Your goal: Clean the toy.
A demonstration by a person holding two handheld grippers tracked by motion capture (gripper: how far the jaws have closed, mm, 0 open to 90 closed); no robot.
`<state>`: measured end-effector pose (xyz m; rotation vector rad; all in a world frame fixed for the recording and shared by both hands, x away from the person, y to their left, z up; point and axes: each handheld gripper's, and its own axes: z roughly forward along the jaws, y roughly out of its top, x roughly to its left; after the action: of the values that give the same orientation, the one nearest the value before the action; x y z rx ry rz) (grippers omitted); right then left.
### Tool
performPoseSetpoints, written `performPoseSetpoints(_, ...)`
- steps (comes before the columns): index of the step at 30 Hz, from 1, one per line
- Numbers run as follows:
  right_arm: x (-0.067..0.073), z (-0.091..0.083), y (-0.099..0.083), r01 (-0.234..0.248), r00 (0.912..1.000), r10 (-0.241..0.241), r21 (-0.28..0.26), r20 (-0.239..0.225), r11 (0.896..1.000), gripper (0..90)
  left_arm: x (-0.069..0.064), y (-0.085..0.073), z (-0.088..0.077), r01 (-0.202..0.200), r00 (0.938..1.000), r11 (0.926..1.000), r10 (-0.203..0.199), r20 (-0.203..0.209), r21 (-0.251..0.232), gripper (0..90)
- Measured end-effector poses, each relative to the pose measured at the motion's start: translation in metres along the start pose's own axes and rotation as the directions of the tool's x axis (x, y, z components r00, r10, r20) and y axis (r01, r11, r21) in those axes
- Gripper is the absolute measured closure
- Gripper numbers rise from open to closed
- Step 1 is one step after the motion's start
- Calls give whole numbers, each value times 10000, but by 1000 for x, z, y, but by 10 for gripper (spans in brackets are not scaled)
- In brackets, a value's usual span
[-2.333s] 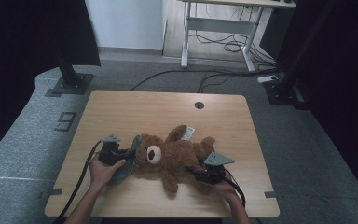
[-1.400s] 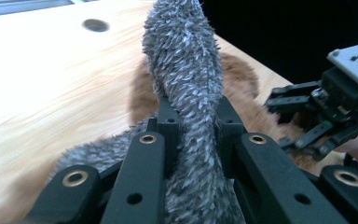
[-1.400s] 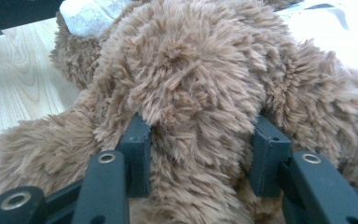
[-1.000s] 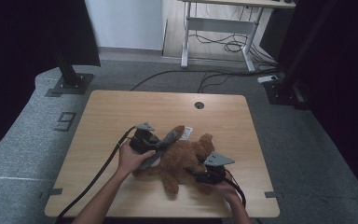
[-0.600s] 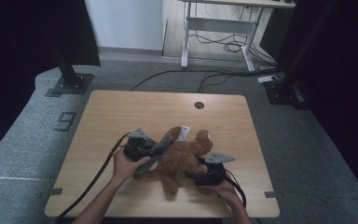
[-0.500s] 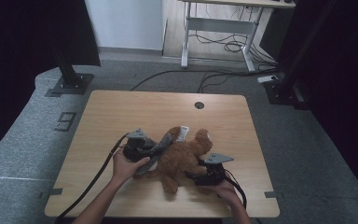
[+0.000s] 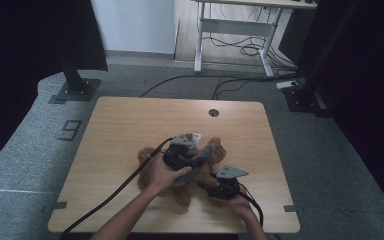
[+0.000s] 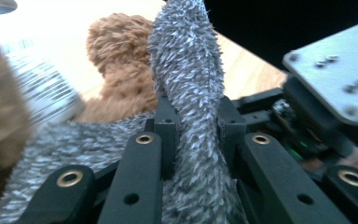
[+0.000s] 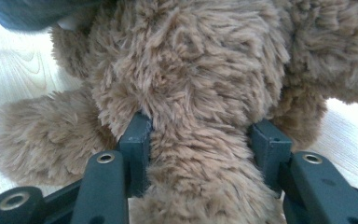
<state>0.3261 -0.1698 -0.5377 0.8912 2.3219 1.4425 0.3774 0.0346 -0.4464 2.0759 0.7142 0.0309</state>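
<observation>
Brown teddy bear (image 7: 200, 172) lies on the wooden table (image 7: 125, 125), toward its near edge. Left gripper (image 8: 193, 140) clenches the grey scarf (image 8: 186, 70); right gripper (image 9: 205, 140), jaws just closing, clamps a plush limb. Recommend drawing the scarf off slowly while bracing the bear.

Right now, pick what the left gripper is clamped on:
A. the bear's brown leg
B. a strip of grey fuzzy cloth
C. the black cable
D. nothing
B: in the left gripper view, the left gripper pinches the grey cloth, which rises between its pads, with the brown bear behind.
</observation>
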Motion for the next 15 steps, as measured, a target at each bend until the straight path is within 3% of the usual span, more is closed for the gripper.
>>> performPoseSetpoints(4,-1,0,0,-64,10000,64,40,51,10000,515,4,-5,12,-101,9997,9999,104,-234,93,768)
performPoseSetpoints(10,0,0,0,89,9999,-90,100,68,9999,547,5,-3,1,-362,9971,9992,370,-669,141,773)
performPoseSetpoints(15,0,0,0,75,10000,-76,94,44,9999,552,10,1,-5,-312,9941,9995,320,-1033,90,773)
